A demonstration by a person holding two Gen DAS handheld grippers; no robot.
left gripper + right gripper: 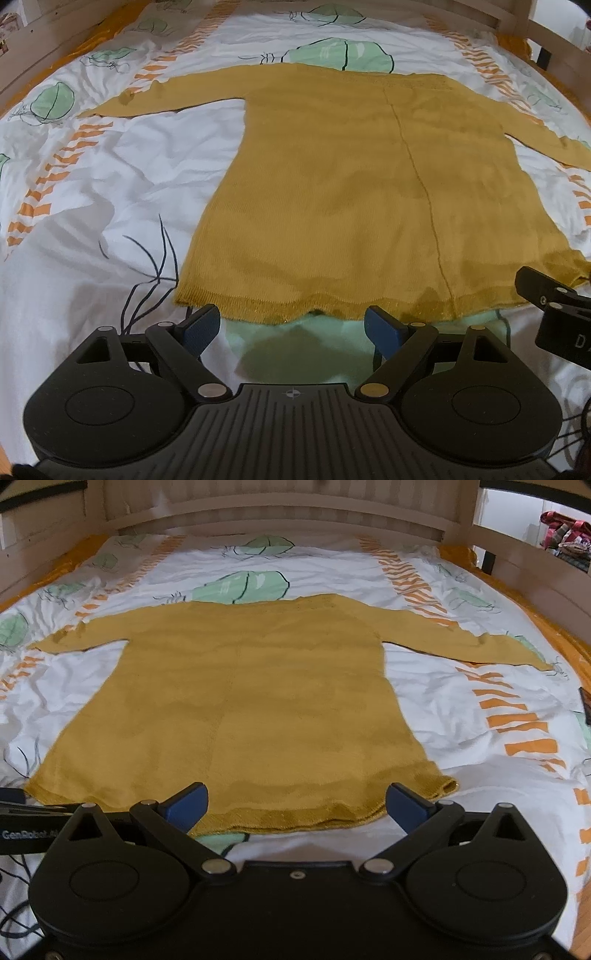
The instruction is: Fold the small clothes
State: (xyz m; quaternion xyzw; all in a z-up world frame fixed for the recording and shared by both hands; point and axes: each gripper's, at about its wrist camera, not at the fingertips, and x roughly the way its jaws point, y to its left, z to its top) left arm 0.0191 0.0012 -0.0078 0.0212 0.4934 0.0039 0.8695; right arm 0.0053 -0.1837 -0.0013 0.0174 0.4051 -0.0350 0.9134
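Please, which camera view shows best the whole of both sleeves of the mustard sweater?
The right wrist view. There the mustard sweater lies spread flat on the duvet, and both sleeves show to their ends. In the left wrist view the sweater shows one sleeve fully, but the other runs out of the picture's right edge.

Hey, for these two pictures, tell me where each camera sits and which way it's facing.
Left wrist view: on the left gripper, looking down and forward over the mustard-yellow knitted long-sleeved sweater spread flat on the white leaf-print duvet; its open blue-padded fingers show, plus the right gripper's edge at right.
Right wrist view: on the right gripper, facing the same way toward the wooden bed frame; its open fingers straddle the hem.
Shared: sweater, duvet, bed frame.
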